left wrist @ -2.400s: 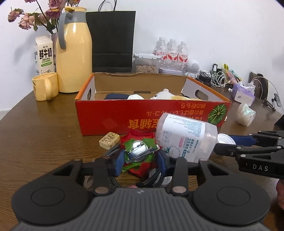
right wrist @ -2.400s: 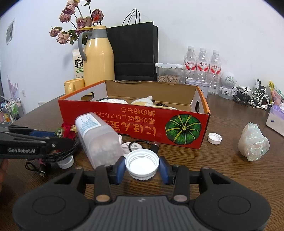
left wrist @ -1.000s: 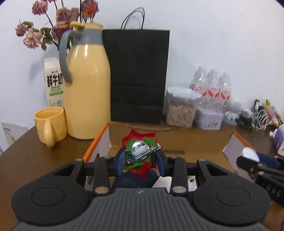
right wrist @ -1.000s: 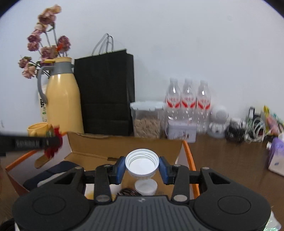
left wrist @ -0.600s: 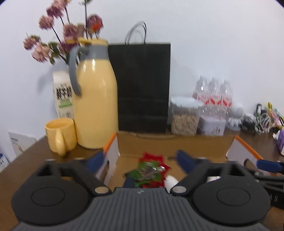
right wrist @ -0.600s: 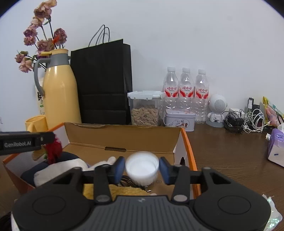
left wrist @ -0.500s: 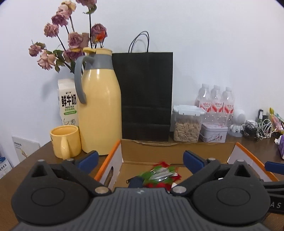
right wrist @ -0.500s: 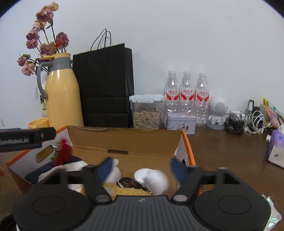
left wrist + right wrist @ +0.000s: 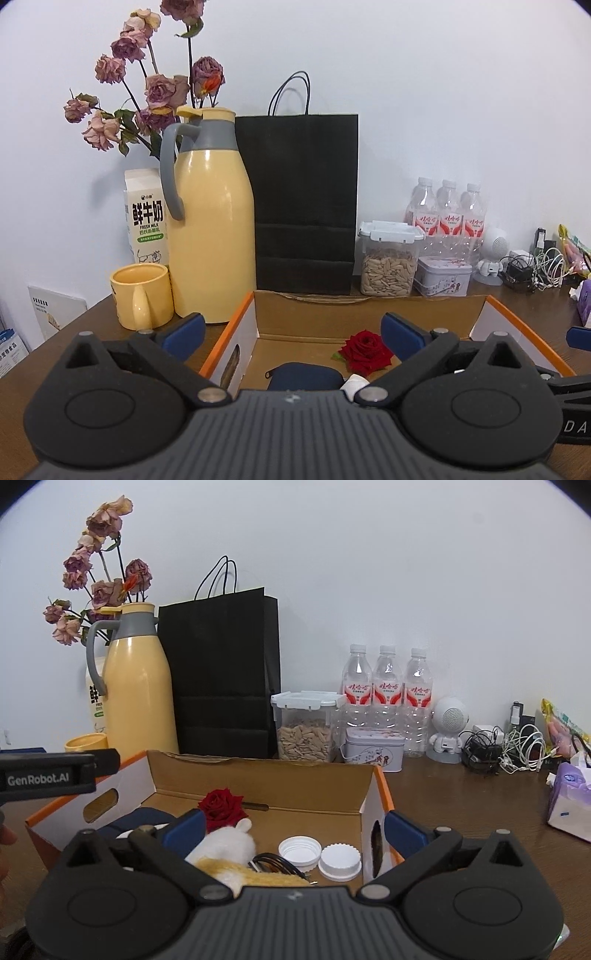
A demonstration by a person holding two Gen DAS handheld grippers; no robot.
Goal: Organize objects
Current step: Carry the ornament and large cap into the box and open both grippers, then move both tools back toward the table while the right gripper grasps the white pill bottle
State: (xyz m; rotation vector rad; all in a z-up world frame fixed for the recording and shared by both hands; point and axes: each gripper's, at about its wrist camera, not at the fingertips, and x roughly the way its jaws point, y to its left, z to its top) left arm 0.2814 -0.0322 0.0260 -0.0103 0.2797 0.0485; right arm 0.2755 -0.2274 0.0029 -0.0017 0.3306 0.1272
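While we hold both tools over the cardboard box [image 9: 258, 775], the left tool [image 9: 291, 334] gapes wide with nothing in it, and the right tool [image 9: 293, 829] is opening, also bare. Inside the box lie two white caps [image 9: 319, 854] side by side, a plush toy [image 9: 225, 843] and a red rose [image 9: 365, 350]. Beyond stand a yellow jug [image 9: 210, 229] and a black bag [image 9: 306, 206] on the surface [image 9: 461, 805].

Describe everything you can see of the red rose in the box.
The rose is a single deep red bloom of tightly layered petals, artificial-looking, with a bit of green leaf at its base in the left view. It lies inside the cardboard box, near the back wall, beside a dark blue pouch and a white fluffy toy. No claw touches it.
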